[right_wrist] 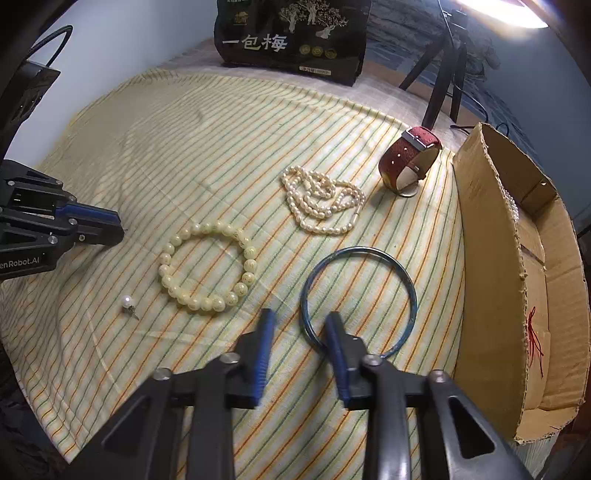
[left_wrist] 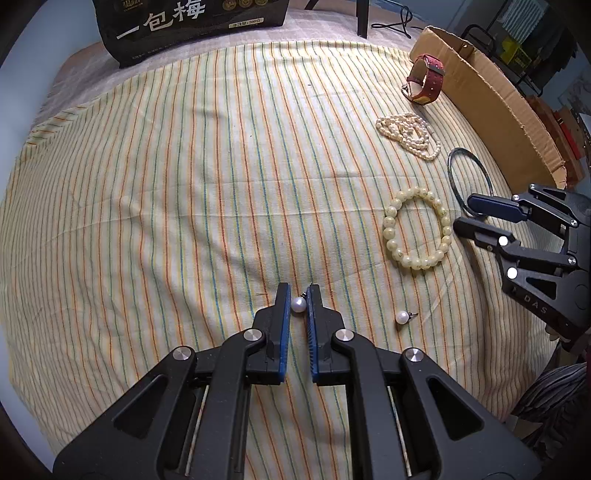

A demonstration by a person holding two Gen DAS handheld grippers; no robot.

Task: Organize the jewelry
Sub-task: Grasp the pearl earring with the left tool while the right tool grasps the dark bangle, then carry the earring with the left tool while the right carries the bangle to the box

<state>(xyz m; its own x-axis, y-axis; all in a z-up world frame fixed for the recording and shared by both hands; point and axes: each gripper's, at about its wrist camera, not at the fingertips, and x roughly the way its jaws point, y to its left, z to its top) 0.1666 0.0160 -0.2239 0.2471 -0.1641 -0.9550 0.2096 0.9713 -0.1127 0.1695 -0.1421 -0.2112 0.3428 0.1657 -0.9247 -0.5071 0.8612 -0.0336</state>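
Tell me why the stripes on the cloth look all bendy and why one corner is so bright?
Both views use fisheye lenses, so the straight stripes of the cloth curve and the corners go black. In the right wrist view a light glares white at the top right; the left wrist view has no such glare.

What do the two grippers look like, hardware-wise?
Both match: black plastic linkage bodies with triangular cutouts, silver pivot screws and blue ribbed finger pads. The left gripper shows partial "enRobot.AI" lettering; the right gripper shows "DAS". No sleeves or hands visible.

Black bag (right_wrist: 291, 37) reads "一包梅"; left tongs (right_wrist: 120, 230) body "enRobot.AI".
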